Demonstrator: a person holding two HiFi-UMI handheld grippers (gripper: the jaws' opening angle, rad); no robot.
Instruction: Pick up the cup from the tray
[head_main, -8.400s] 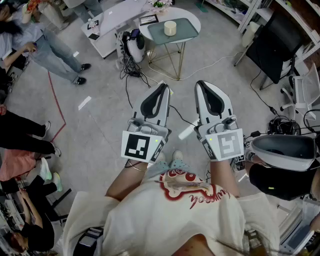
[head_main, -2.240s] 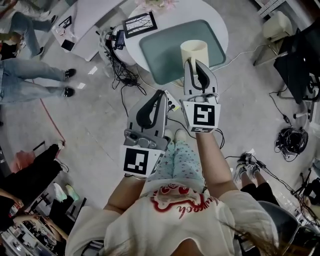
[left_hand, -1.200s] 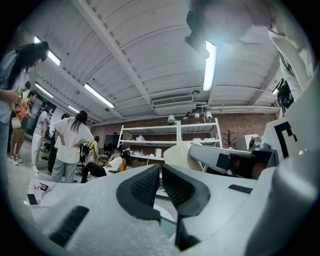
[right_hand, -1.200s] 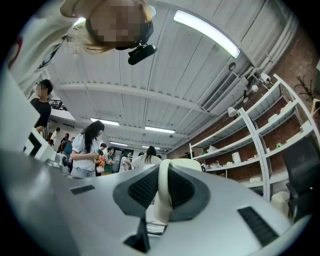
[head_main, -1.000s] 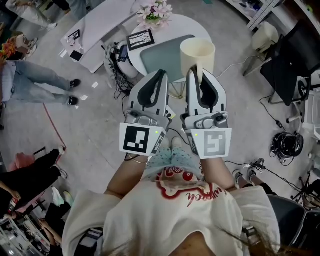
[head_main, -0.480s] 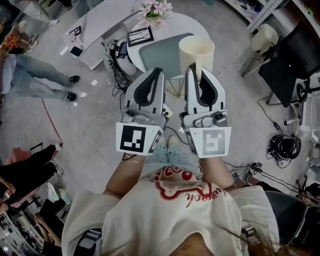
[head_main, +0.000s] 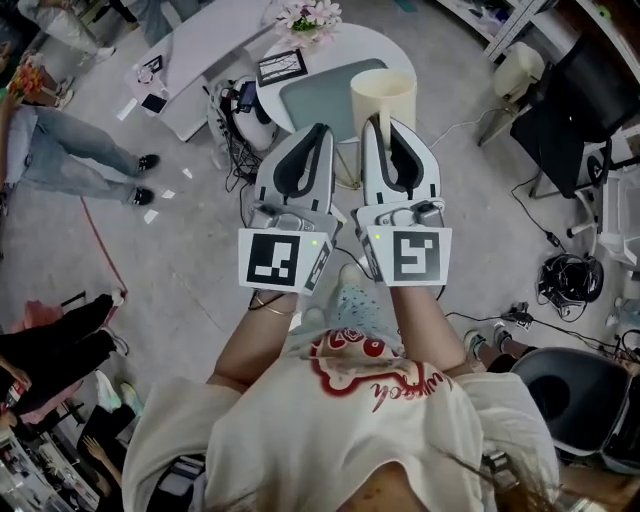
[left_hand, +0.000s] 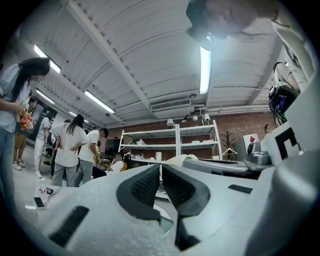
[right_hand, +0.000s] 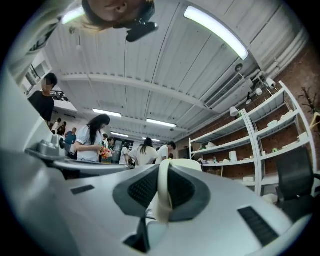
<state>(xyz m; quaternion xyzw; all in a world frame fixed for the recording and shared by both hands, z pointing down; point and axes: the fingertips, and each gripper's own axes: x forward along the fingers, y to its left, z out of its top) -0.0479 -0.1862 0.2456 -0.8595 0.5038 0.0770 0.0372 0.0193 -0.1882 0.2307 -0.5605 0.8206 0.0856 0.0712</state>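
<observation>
In the head view my right gripper (head_main: 373, 126) is shut on the wall of a cream cup (head_main: 383, 94), which hangs in the air over the grey-green tray's (head_main: 318, 98) right end. The tray lies on a round white table (head_main: 345, 42). The right gripper view shows the cup's wall (right_hand: 163, 200) pinched between the dark pads, with its rim (right_hand: 186, 162) past the tips of that gripper (right_hand: 163, 184). My left gripper (head_main: 322, 133) is level beside the right one, shut with nothing in it; the left gripper view shows this gripper's (left_hand: 161, 172) pads together.
Pink flowers (head_main: 309, 14) and a framed card (head_main: 281, 66) stand on the table's far side. Cables and a white device (head_main: 238, 100) lie on the floor at its left. A black chair (head_main: 572, 92) is at the right, a dark stool (head_main: 572, 385) lower right. People (head_main: 75, 150) stand at the left.
The right gripper took the cup off the tray and lifted it. Over the last second both grippers drew closer together, with the cup still gripped.
</observation>
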